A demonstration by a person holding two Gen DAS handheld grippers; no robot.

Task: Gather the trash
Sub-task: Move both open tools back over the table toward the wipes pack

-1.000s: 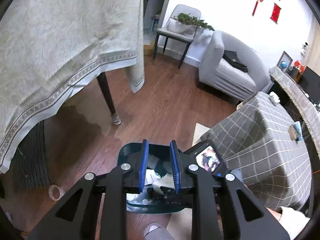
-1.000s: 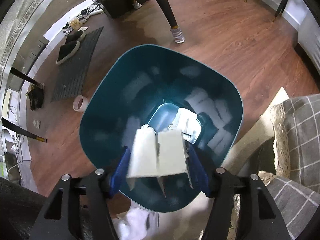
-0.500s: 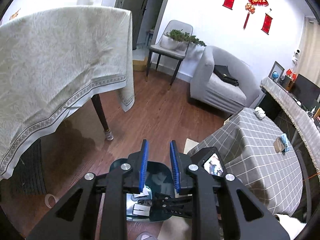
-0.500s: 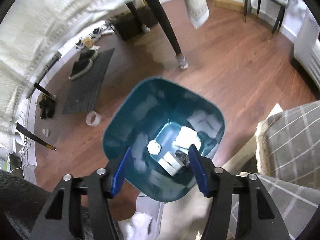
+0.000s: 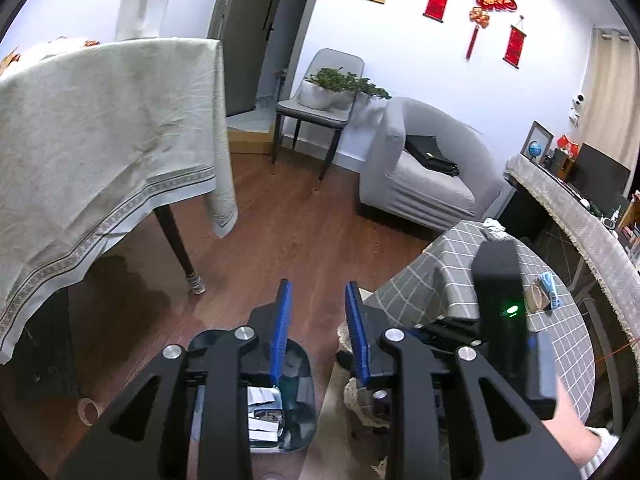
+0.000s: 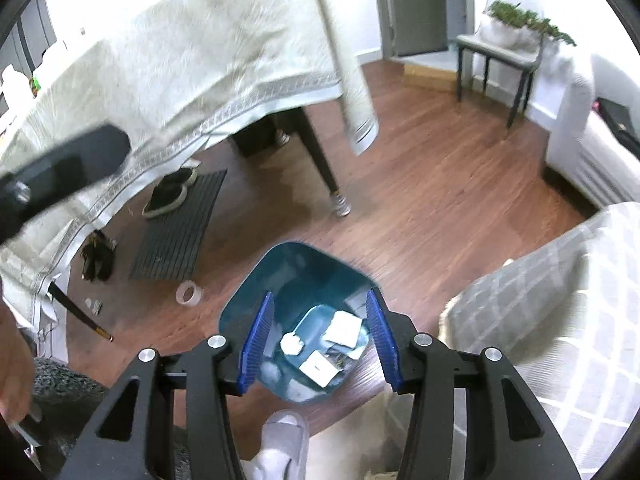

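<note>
Now both grippers hang above the teal bin, which stands on the floor straight below and just ahead of the right gripper. Its blue pads stand apart with nothing between them and are closing. White paper scraps lie at the bin bottom, framed between those pads.

Left gripper: pads a narrow gap apart, opening, empty. Bin sits under its left finger.

Remaining trash, a crumpled white wad, lies on the checked table ahead and right of the left gripper; the right hand looks nearer.

A second ago the right gripper held folded paper low in the bin; that paper now lies inside, and both views have climbed.
</note>
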